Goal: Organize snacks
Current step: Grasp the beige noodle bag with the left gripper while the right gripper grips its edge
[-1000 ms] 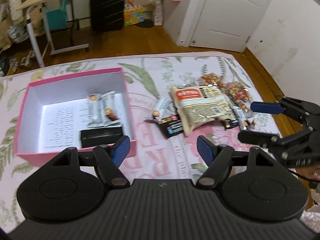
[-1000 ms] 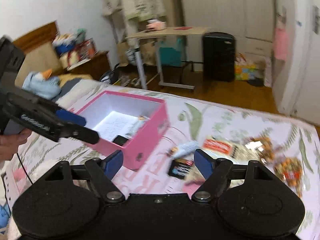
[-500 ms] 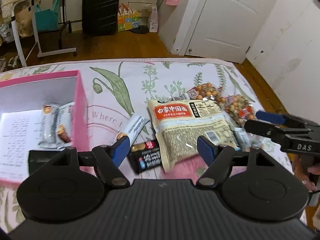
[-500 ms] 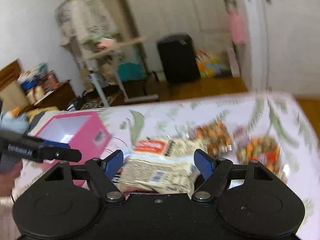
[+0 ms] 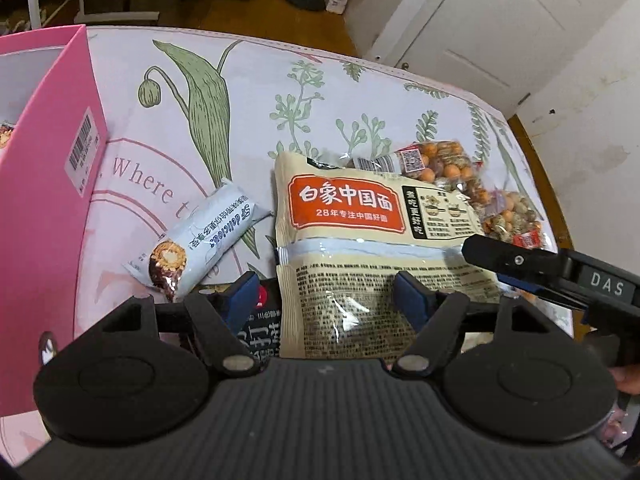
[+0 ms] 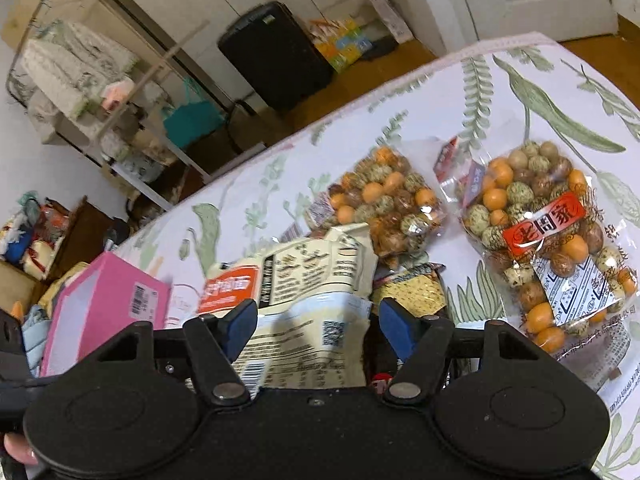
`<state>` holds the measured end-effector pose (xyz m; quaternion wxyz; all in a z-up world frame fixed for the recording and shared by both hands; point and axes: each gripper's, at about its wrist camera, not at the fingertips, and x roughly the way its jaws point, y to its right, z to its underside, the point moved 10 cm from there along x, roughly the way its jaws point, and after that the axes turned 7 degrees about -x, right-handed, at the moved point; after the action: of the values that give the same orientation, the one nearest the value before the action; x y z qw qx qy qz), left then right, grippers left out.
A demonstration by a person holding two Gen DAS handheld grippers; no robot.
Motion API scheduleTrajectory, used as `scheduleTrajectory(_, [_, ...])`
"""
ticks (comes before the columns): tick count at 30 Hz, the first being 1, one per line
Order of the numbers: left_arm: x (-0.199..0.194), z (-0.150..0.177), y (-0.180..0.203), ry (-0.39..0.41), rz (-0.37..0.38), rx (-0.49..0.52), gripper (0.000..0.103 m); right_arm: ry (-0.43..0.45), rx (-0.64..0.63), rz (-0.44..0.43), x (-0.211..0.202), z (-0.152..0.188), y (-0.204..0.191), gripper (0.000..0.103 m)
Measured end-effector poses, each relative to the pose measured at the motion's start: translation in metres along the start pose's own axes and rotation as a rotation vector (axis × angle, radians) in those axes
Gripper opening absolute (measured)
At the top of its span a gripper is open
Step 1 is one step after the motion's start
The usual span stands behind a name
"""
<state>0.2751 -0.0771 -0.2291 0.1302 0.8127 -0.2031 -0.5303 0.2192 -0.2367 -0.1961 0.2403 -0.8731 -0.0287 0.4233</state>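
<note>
A beige noodle packet (image 5: 360, 248) with an orange label lies on the floral bedsheet; it also shows in the right wrist view (image 6: 304, 300). My left gripper (image 5: 326, 300) is open, its fingers straddling the packet's near end. My right gripper (image 6: 318, 324) is open just above the packet's other end, and shows in the left wrist view (image 5: 520, 268). A pale blue snack bar (image 5: 200, 240) and a black packet (image 5: 260, 328) lie to the left. Two clear bags of coated nuts (image 6: 390, 204) (image 6: 552, 240) lie beyond. The pink box (image 5: 44, 184) stands at the left.
A small dark snack packet (image 6: 412, 288) lies under the noodle packet's edge. The bed's far edge drops to a wooden floor with a black suitcase (image 6: 276, 52), a folding desk (image 6: 152, 80) and a white door (image 5: 492, 28).
Both grippers have moved from the pink box toward the snack pile and dropped lower. The noodle packet now lies between the fingers of each. Both have stayed open.
</note>
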Motion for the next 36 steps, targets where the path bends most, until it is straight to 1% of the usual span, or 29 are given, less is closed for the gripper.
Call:
scheduleTrajectory(1, [0.001,0.000,0.002,0.006,0.008,0.004,0.074,-0.011,0.003,0.006,0.002,0.000,0.003,0.073])
scheduleTrajectory(3, [0.004,0.001,0.003,0.001,0.016,0.003,0.074,-0.036,0.014,0.046,0.006,0.002,0.009,0.074])
scheduleTrajectory(5, [0.006,0.002,0.006,-0.016,0.037,-0.008,0.072,-0.043,0.020,0.041,0.009,0.003,0.009,0.072])
scheduleTrajectory(6, [0.007,0.003,0.007,-0.033,0.057,-0.024,0.069,-0.050,0.024,0.029,0.011,0.004,0.008,0.070])
scheduleTrajectory(7, [0.006,0.005,0.007,-0.047,0.079,-0.049,0.069,-0.054,0.029,0.012,0.012,0.005,0.006,0.061])
scheduleTrajectory(8, [0.005,0.006,0.009,-0.058,0.105,-0.074,0.069,-0.058,0.033,-0.010,0.012,0.006,0.003,0.057])
scheduleTrajectory(9, [0.004,0.007,0.011,-0.064,0.118,-0.080,0.067,-0.061,0.033,-0.019,0.012,0.007,0.001,0.056])
scheduleTrajectory(11, [0.001,0.011,0.014,-0.061,0.091,-0.038,0.064,-0.071,0.019,-0.001,0.010,0.010,-0.003,0.053])
scheduleTrajectory(13, [-0.003,0.015,0.017,-0.058,0.080,-0.007,0.064,-0.080,0.006,0.015,0.006,0.013,-0.009,0.053])
scheduleTrajectory(17, [-0.015,0.024,0.019,-0.083,0.066,0.026,0.064,-0.113,-0.034,0.056,-0.004,0.020,-0.019,0.053])
scheduleTrajectory(19, [-0.023,0.031,0.022,-0.082,0.041,0.086,0.064,-0.134,-0.051,0.055,-0.008,0.024,-0.025,0.053])
scheduleTrajectory(21, [-0.029,0.037,0.023,-0.086,0.025,0.120,0.064,-0.151,-0.067,0.057,-0.013,0.030,-0.029,0.053])
scheduleTrajectory(27, [-0.046,0.052,0.021,-0.113,0.034,0.136,0.064,-0.175,-0.101,0.052,-0.029,0.046,-0.039,0.053])
scheduleTrajectory(30, [-0.055,0.060,0.021,-0.127,0.030,0.162,0.064,-0.173,-0.147,0.050,-0.038,0.053,-0.047,0.054])
scheduleTrajectory(34, [-0.072,0.068,0.014,-0.133,0.039,0.156,0.064,-0.193,-0.187,0.045,-0.050,0.062,-0.061,0.056])
scheduleTrajectory(36, [-0.084,0.071,0.010,-0.121,0.038,0.160,0.064,-0.202,-0.209,0.044,-0.056,0.065,-0.071,0.057])
